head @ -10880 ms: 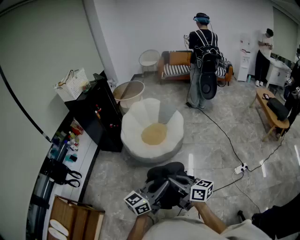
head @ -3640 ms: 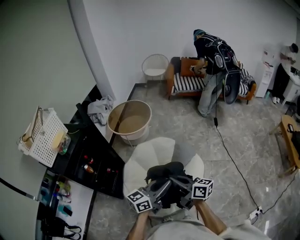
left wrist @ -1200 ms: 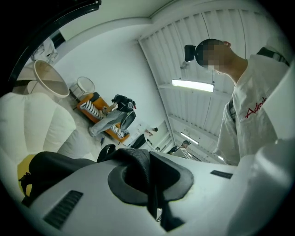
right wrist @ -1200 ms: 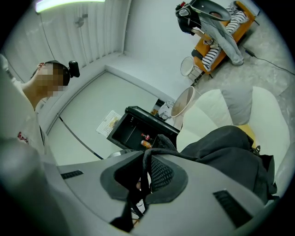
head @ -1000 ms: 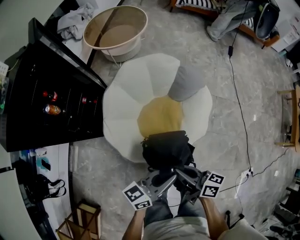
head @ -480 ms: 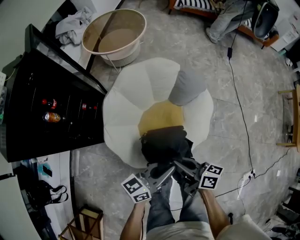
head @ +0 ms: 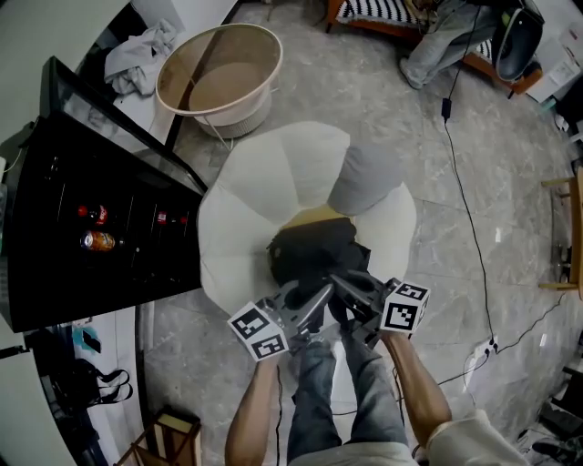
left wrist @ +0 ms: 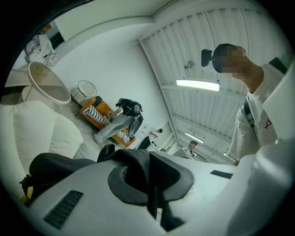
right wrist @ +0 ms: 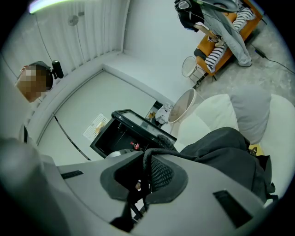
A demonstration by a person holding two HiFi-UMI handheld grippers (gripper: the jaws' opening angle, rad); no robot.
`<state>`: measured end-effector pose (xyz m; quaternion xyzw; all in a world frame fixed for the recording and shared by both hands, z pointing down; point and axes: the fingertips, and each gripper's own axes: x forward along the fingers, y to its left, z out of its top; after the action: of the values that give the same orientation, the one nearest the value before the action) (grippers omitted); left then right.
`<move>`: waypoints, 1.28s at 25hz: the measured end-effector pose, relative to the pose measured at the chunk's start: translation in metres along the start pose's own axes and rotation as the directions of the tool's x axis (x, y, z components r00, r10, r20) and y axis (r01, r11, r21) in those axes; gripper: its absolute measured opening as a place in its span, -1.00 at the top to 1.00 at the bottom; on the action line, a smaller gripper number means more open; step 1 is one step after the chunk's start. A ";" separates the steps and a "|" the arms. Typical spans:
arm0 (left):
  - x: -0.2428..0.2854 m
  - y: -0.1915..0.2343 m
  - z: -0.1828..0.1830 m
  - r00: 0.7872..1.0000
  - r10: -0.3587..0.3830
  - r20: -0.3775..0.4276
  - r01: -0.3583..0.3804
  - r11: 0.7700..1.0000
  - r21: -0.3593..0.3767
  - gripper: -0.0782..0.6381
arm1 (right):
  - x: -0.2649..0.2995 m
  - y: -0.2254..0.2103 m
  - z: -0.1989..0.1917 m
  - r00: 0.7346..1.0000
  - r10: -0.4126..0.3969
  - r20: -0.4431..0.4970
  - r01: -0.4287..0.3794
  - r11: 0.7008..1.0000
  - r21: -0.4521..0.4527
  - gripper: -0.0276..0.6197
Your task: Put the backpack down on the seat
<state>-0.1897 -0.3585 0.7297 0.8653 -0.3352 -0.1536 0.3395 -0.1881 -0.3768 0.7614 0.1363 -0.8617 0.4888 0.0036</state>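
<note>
A black backpack (head: 311, 255) hangs low over the yellow pad (head: 310, 217) in the middle of the white petal-shaped chair (head: 246, 205), hiding most of the pad. My left gripper (head: 314, 293) is shut on a black webbing strap (left wrist: 136, 168) of the backpack. My right gripper (head: 344, 284) is shut on a mesh strap (right wrist: 159, 174). Both grippers sit side by side at the near edge of the bag, pointing roughly level. The bag's body (right wrist: 228, 150) bulges beyond the right jaws and lies at the lower left (left wrist: 55, 166) in the left gripper view. Whether it rests on the seat I cannot tell.
A grey cushion (head: 364, 177) leans on the chair's far right petal. A black cabinet (head: 91, 209) with bottles stands close on the left, and a beige tub (head: 219, 77) behind the chair. A cable (head: 465, 182) runs over the floor at the right. A person bends at a striped sofa (head: 401, 11).
Both grippers and the backpack have moved forward over the chair and slightly down. The bag now covers most of the yellow pad. The jaws have stayed shut on the straps.
</note>
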 end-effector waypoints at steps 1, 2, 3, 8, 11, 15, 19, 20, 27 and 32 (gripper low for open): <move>0.004 0.007 0.005 1.000 0.001 0.006 -0.001 1.000 0.002 0.68 | 0.005 -0.005 0.007 1.000 0.001 0.003 -0.001 1.000 -0.003 0.77; 0.007 0.015 0.009 1.000 0.003 0.010 -0.003 1.000 0.005 0.67 | 0.011 -0.010 0.012 1.000 0.001 0.006 -0.001 1.000 -0.005 0.77; 0.009 0.021 0.013 1.000 0.006 0.013 -0.006 1.000 0.009 0.67 | 0.016 -0.014 0.016 1.000 0.002 0.006 -0.001 1.000 -0.010 0.77; 0.016 0.046 0.027 1.000 0.020 0.009 -0.020 0.999 0.025 0.67 | 0.037 -0.028 0.032 1.000 0.008 -0.009 -0.008 1.000 -0.029 0.77; 0.019 0.057 0.026 1.000 0.021 -0.013 -0.020 0.999 0.033 0.67 | 0.043 -0.038 0.033 1.000 0.008 -0.021 -0.008 0.999 -0.033 0.77; 0.020 0.065 0.012 1.000 0.022 -0.008 -0.022 1.000 0.008 0.67 | 0.042 -0.052 0.025 1.000 0.024 -0.002 -0.024 1.000 -0.003 0.77; 0.019 0.072 0.001 0.999 0.038 0.008 -0.038 0.999 -0.019 0.67 | 0.041 -0.062 0.023 0.999 0.026 0.026 -0.026 1.000 -0.008 0.77; 0.018 0.075 -0.001 0.999 0.044 0.006 -0.044 0.999 -0.019 0.67 | 0.043 -0.064 0.022 1.000 0.022 0.017 -0.022 0.999 -0.024 0.77; 0.012 0.092 -0.018 0.990 0.138 -0.038 -0.139 0.990 -0.011 0.67 | 0.042 -0.082 0.015 0.998 -0.057 -0.008 0.057 0.997 -0.045 0.70; 0.006 0.099 -0.025 0.984 0.177 -0.035 -0.178 0.984 -0.019 0.47 | 0.039 -0.093 0.008 0.995 -0.099 0.007 0.099 0.994 -0.040 0.34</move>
<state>-0.2207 -0.4043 0.8157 0.8306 -0.4036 -0.1121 0.3669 -0.2025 -0.4379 0.8405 0.1799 -0.8635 0.4704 0.0282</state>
